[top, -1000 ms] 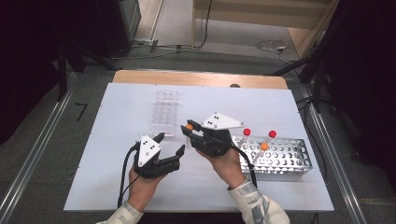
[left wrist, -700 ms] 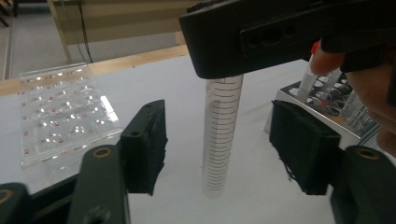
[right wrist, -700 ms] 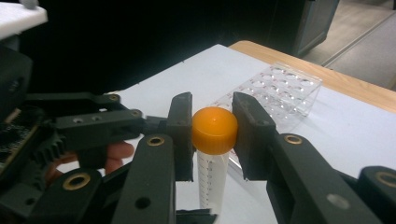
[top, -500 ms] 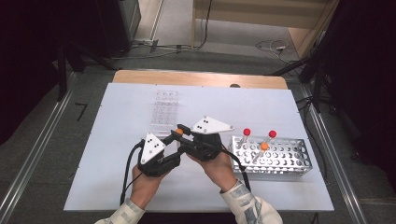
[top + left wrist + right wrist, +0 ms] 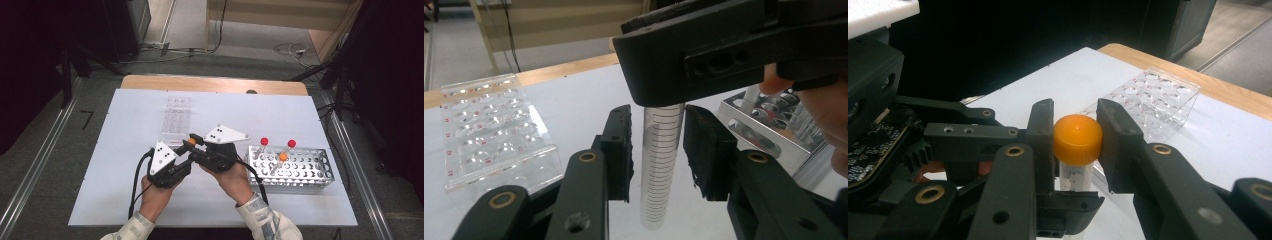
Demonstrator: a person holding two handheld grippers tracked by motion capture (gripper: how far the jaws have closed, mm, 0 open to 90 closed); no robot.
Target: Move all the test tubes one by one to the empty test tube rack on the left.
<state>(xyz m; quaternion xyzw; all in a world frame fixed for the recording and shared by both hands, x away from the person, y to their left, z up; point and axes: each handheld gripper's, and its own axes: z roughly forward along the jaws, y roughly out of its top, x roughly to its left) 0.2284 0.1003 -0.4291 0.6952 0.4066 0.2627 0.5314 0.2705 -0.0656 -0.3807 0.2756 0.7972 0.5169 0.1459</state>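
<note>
High view shows a white table (image 5: 125, 200) with a person's two hands meeting near its middle, each holding a black gripper. Taking the metal tube rack (image 5: 292, 170) as the landmark: it sits at the table's right, carrying two red-capped tubes (image 5: 264, 142) and one orange-capped tube (image 5: 283, 157). A clear plastic rack (image 5: 177, 117) lies well to its left, farther from the person. The right gripper (image 5: 192, 145) is just left of the metal rack; the left gripper (image 5: 181, 159) is left of that again, tips touching the same spot. Between them, well clear of the metal rack, stands an upright graduated tube (image 5: 661, 165) with an orange cap (image 5: 1078, 139). The right gripper's jaws are clamped on the cap. The left gripper's jaws have just been closing around the tube body, a slim gap still visible on each side.
</note>
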